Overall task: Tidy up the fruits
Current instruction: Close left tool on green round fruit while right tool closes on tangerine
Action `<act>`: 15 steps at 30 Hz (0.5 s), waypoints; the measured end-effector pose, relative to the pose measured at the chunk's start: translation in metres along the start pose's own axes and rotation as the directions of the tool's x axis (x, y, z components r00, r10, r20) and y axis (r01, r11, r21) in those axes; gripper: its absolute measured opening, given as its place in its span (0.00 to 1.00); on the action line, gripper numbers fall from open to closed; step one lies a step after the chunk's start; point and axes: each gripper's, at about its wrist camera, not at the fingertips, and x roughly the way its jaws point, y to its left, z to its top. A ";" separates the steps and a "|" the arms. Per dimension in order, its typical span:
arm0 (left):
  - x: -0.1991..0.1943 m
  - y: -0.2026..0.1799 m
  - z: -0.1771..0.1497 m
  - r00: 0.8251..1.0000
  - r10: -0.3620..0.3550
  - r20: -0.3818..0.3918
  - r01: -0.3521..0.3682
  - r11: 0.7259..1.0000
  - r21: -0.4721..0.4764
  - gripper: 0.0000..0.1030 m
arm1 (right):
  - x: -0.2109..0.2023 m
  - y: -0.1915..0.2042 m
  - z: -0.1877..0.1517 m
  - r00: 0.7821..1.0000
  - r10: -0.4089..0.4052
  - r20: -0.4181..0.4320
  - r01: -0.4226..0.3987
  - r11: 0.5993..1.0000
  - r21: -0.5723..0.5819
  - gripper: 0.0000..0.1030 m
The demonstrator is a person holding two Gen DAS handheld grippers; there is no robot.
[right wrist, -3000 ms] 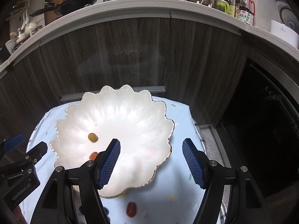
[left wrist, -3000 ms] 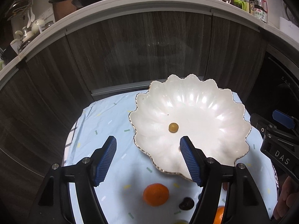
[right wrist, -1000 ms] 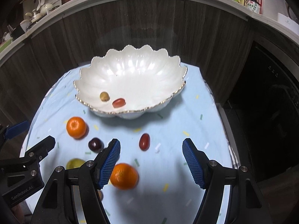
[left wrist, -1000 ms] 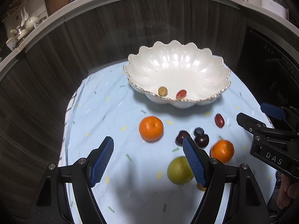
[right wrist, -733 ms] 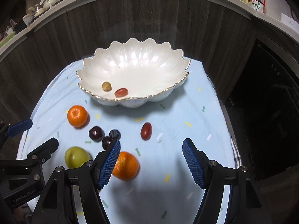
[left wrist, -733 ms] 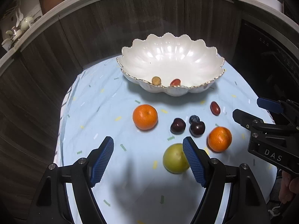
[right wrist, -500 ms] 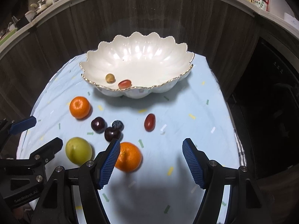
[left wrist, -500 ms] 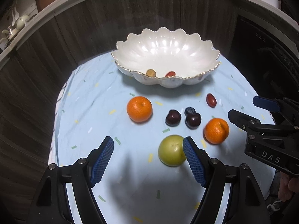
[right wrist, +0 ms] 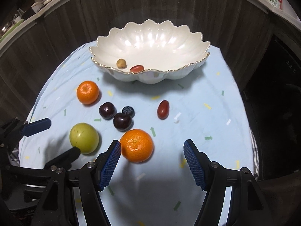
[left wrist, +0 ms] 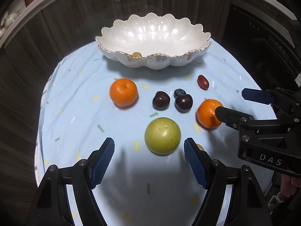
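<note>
A white scalloped bowl (left wrist: 199, 37) (right wrist: 203, 49) stands at the far side of the blue cloth. It holds a small tan fruit (right wrist: 121, 63) and a red grape tomato (right wrist: 137, 68). On the cloth lie a green fruit (left wrist: 162, 135) (right wrist: 84, 138), two oranges (left wrist: 123, 92) (left wrist: 207, 113) (right wrist: 136, 145), two dark cherries (left wrist: 161, 100) (left wrist: 183, 102), a blueberry (left wrist: 179, 92) and a red grape tomato (left wrist: 203, 82) (right wrist: 163, 109). My left gripper (left wrist: 149, 162) is open, just short of the green fruit. My right gripper (right wrist: 151, 161) is open, just short of the near orange.
The blue patterned cloth (left wrist: 75, 94) covers a small round table. Dark wood cabinet fronts (left wrist: 65, 18) stand behind it, with a black appliance (right wrist: 282, 75) at the right. A small tan object (left wrist: 199, 147) peeks out beside my left gripper's right finger.
Both grippers have pulled back from over the bowl and dropped lower toward the near side of the table. The loose fruit has come into view ahead of them. Both stayed open.
</note>
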 end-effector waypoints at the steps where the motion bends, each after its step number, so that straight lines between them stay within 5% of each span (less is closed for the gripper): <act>1: 0.001 0.000 0.000 1.000 -0.002 -0.003 0.002 1.000 0.001 0.74 | 0.001 0.000 0.000 1.000 0.004 -0.005 -0.004 1.000 -0.002 0.68; 15: 0.025 -0.001 0.001 0.998 -0.039 -0.046 0.038 0.999 -0.018 0.73 | 0.022 0.004 0.001 0.997 0.050 -0.059 -0.050 0.999 -0.004 0.68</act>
